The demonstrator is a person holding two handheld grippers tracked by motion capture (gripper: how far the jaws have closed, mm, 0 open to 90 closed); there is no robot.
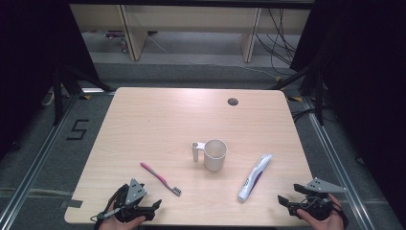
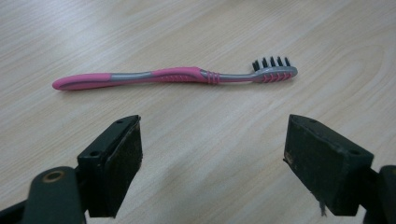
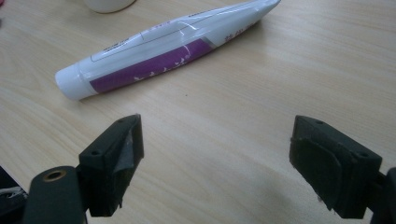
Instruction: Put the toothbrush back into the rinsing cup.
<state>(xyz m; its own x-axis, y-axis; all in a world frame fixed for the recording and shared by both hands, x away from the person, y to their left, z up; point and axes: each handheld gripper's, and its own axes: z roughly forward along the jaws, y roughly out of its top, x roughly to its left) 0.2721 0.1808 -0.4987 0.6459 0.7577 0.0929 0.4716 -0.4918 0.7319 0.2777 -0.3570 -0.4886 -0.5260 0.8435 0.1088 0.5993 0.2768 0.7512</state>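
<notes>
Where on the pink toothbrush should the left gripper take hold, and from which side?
Probably the thick pink grip mid-handle of the toothbrush, coming from above with the fingers across its width. It lies flat on the table, handle crosswise ahead of the open left gripper, bristles up at one end, so the middle is the widest, steadiest part.

Mug (image 3: 108, 4) cropped at top edge

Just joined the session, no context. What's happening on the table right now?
Nothing is held yet. A person holds both grippers at the near edge of the table, jaws open. The left gripper faces a pink toothbrush lying flat; the right gripper faces a white and purple toothpaste tube, cap toward the near edge. A white cup with a side holder stands upright between them, untouched.
</notes>
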